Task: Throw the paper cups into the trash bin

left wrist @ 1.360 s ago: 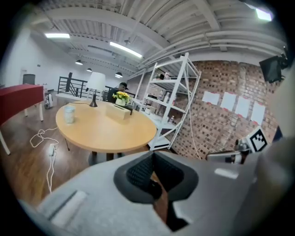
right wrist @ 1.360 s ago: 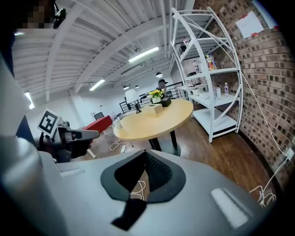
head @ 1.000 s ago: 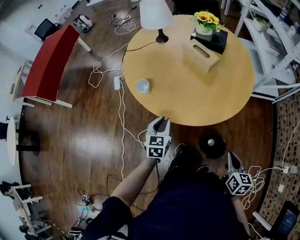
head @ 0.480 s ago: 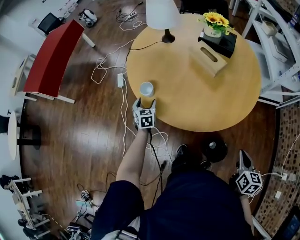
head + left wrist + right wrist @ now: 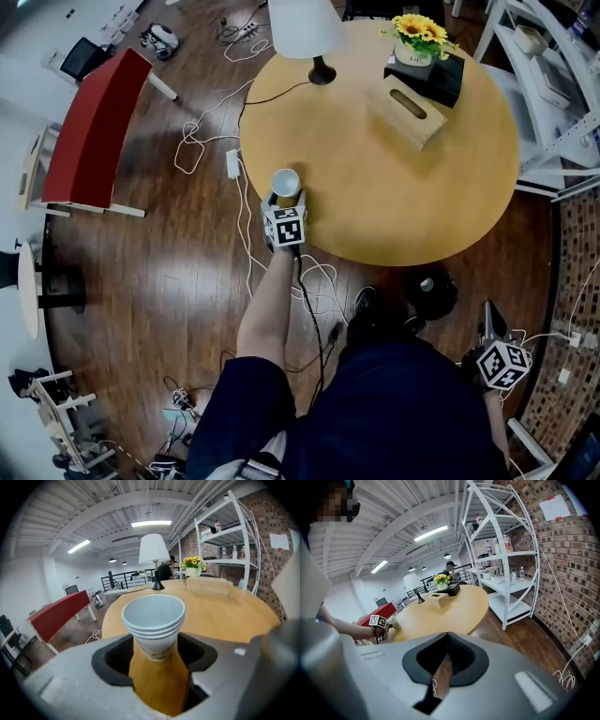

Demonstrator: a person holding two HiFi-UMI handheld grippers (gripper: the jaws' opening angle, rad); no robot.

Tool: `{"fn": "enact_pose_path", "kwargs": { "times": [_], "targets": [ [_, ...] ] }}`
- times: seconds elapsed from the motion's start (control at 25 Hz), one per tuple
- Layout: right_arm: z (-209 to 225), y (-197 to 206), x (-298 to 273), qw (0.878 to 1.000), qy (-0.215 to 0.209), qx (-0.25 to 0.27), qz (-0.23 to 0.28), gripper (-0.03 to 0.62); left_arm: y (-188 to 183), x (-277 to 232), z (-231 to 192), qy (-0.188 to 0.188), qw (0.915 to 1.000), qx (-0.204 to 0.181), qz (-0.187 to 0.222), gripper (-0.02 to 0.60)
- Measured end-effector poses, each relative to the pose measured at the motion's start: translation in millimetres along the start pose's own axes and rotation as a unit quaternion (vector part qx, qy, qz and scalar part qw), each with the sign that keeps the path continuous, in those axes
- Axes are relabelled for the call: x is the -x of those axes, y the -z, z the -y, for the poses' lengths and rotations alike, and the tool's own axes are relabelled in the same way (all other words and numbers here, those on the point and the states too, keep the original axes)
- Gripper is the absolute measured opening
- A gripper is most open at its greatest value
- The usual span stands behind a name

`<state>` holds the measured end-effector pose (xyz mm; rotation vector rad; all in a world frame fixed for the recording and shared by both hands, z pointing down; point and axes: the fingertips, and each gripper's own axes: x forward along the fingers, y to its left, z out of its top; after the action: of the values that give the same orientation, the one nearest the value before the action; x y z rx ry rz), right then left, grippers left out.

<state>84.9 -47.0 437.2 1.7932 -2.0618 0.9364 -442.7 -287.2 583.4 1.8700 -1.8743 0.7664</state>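
1. Left tool (image 5: 285,199): released. The jaws have just been opened wide and since drawn in slightly. Nothing is pressed by the pads.
2. Paper cups (image 5: 153,620): white, nested in one stack, set upright on the tabletop (image 5: 403,187) near its edge. The stack is flanked by the left tool's jaw tips.
3. Right tool (image 5: 489,314): clenched, jaws met with nothing between. It is held low at the person's right side, well apart from the cups.
4. Tabletop: round, wooden.
5. Far side: lamp (image 5: 302,28), tissue box (image 5: 406,111), yellow flowers (image 5: 415,30).
6. Black round bin (image 5: 430,292): set on the floor near the tabletop's near edge.
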Motion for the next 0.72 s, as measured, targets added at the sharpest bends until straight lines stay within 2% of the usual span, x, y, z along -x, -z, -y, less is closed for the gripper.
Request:
{"fn": "enact_pose_path", "kwargs": {
  "times": [0.12,0.28,0.44,0.56,0.72],
  "targets": [
    [1.3,2.9,-2.2,1.000,-0.001,-0.004,-0.003,0.011,-0.7,-2.0,-0.5,-0.005,1.0000,0.000,0.001,0.291],
    [2.9,5.0,-3.7,1.000,-0.001,-0.007,-0.006,0.011,-2.7,-0.9,13.7,0.018,0.9997,-0.017,0.006,0.287],
    [1.4,4.8,-6.4,1.000,-0.007,-0.009,-0.008,0.011,-9.9,9.6,40.0,0.056,0.9969,-0.050,0.022,0.284],
    [-2.3,5.3,-8.2,1.000,-0.013,-0.011,-0.011,0.011,-8.7,15.4,65.5,0.087,0.9918,-0.090,0.026,0.284],
    [-6.6,7.2,-9.1,1.000,-0.020,-0.007,-0.012,0.011,-21.6,36.2,102.4,0.131,0.9835,-0.113,0.052,0.282]
  ]
}}
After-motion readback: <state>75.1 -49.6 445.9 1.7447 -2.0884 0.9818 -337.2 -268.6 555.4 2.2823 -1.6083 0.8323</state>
